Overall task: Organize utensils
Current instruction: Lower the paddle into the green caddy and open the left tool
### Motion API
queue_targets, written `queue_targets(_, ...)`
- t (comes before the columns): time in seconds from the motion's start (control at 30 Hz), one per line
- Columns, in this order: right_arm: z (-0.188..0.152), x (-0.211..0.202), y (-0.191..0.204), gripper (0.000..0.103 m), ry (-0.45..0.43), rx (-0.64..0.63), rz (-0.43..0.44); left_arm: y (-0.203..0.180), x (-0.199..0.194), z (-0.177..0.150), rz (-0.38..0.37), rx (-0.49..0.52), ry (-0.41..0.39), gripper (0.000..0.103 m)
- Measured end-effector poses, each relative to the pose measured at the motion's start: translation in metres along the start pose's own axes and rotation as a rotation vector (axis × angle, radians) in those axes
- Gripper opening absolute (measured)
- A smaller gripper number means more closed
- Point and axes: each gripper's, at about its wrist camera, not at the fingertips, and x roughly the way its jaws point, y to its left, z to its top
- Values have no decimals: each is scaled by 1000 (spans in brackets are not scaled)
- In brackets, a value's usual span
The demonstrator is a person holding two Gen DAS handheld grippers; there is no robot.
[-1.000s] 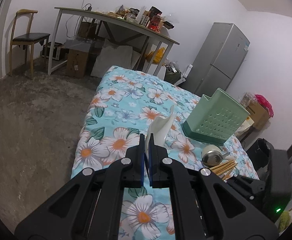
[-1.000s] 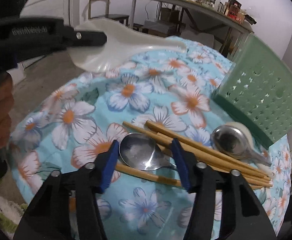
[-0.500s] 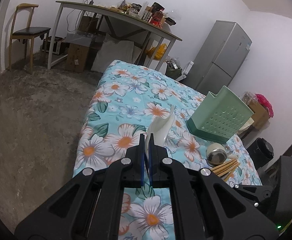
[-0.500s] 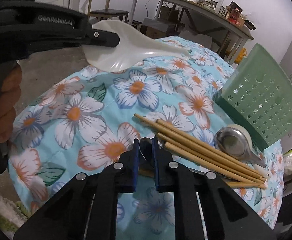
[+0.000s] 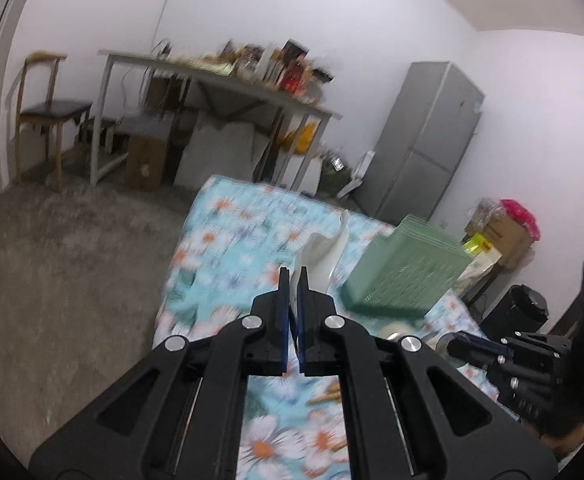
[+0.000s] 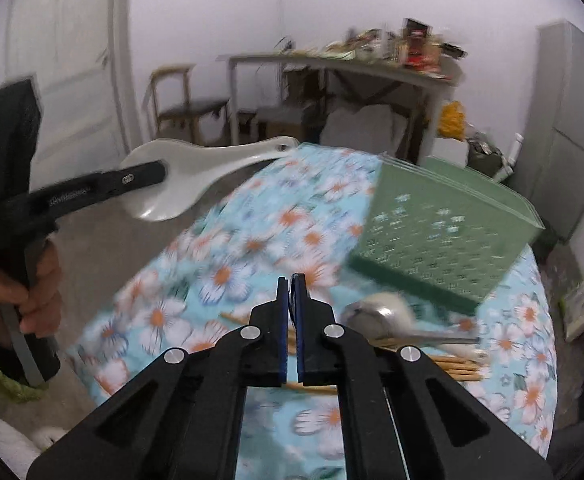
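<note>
1. Left gripper [image 5: 291, 280]: clenched on the bowl end of the white spoon [image 5: 324, 248]. The spoon is held in the air above the left edge of the flowered tablecloth [image 6: 252, 240], with its handle pointing far, toward the green basket [image 5: 408, 272].
2. Right gripper [image 6: 291, 288]: jaws pressed together over the near part of the cloth. Its own view shows nothing clear between the pads. In the left wrist view a grey metal shape sits at its tip, possibly a thin spoon, but I cannot confirm this.
3. On the cloth: a metal spoon [image 6: 380, 312] lies just near of the basket. Wooden chopsticks [image 6: 448, 364] lie beside it and partly under the right gripper.
4. The basket stands on the far right of the cloth, its perforated wall facing near. Motion blur hides the opening and any compartments.
5. Judged step: carry the held utensils to the basket and drop them in.
6. Doing it well:
   - Bring the white spoon over the basket mouth handle first and tip it upright before letting go, since a flat release would likely bridge the rim.
   - Send one gripper in at a time, as the two are near each other.
   - Check the right grip before moving over. A thin metal edge pinched at the bowl may pivot or slip.
   - Lower each utensil into the basket instead of releasing it from high up.
</note>
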Motion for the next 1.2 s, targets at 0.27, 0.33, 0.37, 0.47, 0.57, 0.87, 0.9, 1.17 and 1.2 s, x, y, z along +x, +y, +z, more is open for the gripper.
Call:
queue_targets(0.27,4,-45,-78,3,-108,209,29,-65,12,50,-54,179,46,2)
queue_targets(0.33,5,-55,-94,3,-140,244,37,-82,23,61,-57,234,108,2)
queue_targets(0.37,5,-60,-102,3,-156,259,44,-88,28,65,-58,255,140,2)
queue_targets(0.47,4,-71,-117,3,-200,287,57,-105,52,80,-57,298,280,2)
queue_targets(0.57,7,-82,-128,3,-241,299,64,-115,72,88,-15,346,366,2)
queue_targets(0.87,4,-99,-155,3,-324,339,74,-146,132,117,75,475,641,2)
queue_targets(0.9,3,-100,-158,3,-331,346,75,-147,139,119,77,475,661,2)
queue_targets(1.17,3,-108,-184,3,-365,393,67,-153,190,134,88,404,724,17)
queue_targets(1.2,4,-109,-186,3,-368,395,68,-150,191,138,59,357,706,29)
